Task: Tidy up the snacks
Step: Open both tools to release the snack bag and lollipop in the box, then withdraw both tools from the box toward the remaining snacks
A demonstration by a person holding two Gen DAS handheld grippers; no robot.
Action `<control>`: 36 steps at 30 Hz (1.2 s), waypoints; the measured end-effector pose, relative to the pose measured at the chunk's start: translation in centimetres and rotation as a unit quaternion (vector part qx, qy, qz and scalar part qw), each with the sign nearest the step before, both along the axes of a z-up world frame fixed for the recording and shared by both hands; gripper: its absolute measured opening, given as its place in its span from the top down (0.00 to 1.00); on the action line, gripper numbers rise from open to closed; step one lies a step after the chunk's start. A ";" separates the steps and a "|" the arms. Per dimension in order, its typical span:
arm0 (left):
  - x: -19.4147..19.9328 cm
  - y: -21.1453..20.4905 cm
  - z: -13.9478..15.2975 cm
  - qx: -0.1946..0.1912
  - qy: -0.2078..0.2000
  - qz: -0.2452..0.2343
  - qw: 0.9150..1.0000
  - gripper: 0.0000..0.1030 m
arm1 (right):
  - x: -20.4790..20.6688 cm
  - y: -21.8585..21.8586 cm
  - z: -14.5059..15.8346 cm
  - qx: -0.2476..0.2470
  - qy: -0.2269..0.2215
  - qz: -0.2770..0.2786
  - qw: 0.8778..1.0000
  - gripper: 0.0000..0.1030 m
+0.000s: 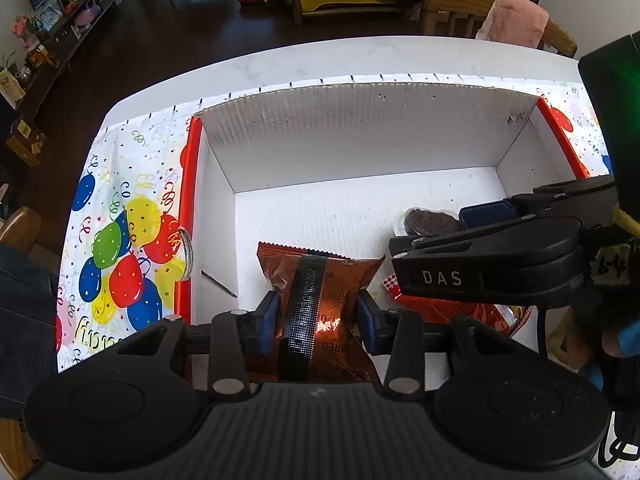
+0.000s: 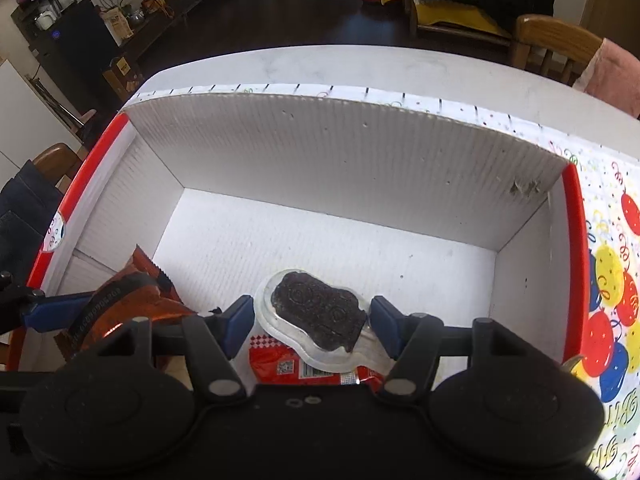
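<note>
Orange snack packet (image 1: 320, 300) between left hand-held gripper (image 1: 318, 318) pads

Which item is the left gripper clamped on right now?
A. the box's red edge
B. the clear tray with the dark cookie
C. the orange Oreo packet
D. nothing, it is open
C. In the left wrist view the left gripper has both blue pads pressed into the sides of the orange Oreo packet, which is over the white box.
</note>
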State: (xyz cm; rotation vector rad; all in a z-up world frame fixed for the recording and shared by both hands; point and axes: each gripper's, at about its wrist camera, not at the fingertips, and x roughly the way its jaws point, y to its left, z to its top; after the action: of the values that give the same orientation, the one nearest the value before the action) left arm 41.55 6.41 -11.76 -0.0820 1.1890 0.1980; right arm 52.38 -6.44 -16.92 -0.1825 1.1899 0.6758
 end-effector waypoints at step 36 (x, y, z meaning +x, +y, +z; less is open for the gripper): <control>-10.6 0.7 7.9 -0.046 -0.133 0.016 0.990 0.43 | -9.6 -6.7 11.2 0.098 -0.096 0.003 0.991 0.22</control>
State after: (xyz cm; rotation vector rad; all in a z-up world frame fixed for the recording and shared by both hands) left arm 30.92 7.12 -3.91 -0.2015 0.9315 0.1548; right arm 42.75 -13.12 -5.77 -0.0845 0.9332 0.7581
